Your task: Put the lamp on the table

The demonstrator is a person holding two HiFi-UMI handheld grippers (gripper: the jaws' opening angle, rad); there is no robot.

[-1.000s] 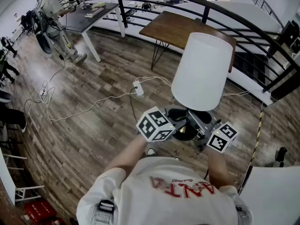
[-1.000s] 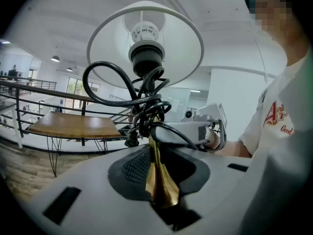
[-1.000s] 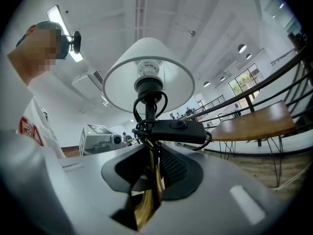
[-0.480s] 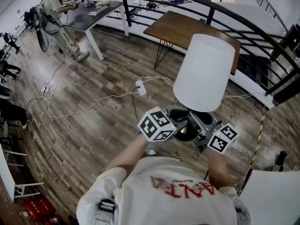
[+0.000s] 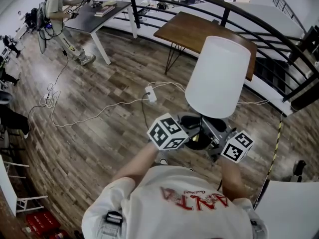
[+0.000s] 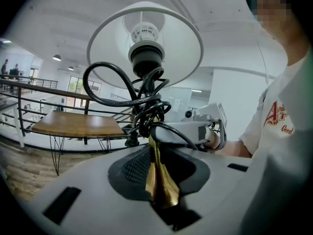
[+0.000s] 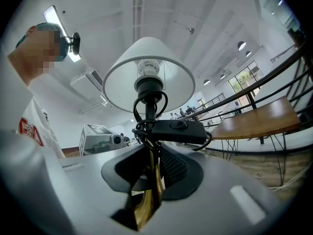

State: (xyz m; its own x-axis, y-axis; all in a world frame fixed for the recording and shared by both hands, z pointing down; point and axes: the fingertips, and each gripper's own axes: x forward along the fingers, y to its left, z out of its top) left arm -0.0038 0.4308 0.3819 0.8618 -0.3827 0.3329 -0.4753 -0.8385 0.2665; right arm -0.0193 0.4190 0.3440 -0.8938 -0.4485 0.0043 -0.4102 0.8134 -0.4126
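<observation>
Two grippers, left (image 6: 156, 177), right (image 7: 146, 185), jaws tight on lamp (image 5: 217, 76) stem; bulb (image 6: 145, 32) seemingly in shade (image 7: 117, 84).

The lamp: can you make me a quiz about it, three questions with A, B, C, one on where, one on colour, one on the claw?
1. Where is the lamp?
A. on a shelf
B. held up above the floor
C. in a box
2. What colour is its shade?
A. white
B. red
C. green
3. What is the left claw doing?
A. hanging open, empty
B. holding a cup
C. shut on the lamp's stem
Answers: B, wooden floor shows beneath it; A, the shade looks plain white; C, the brass stem sits pinched between its jaws.
</observation>
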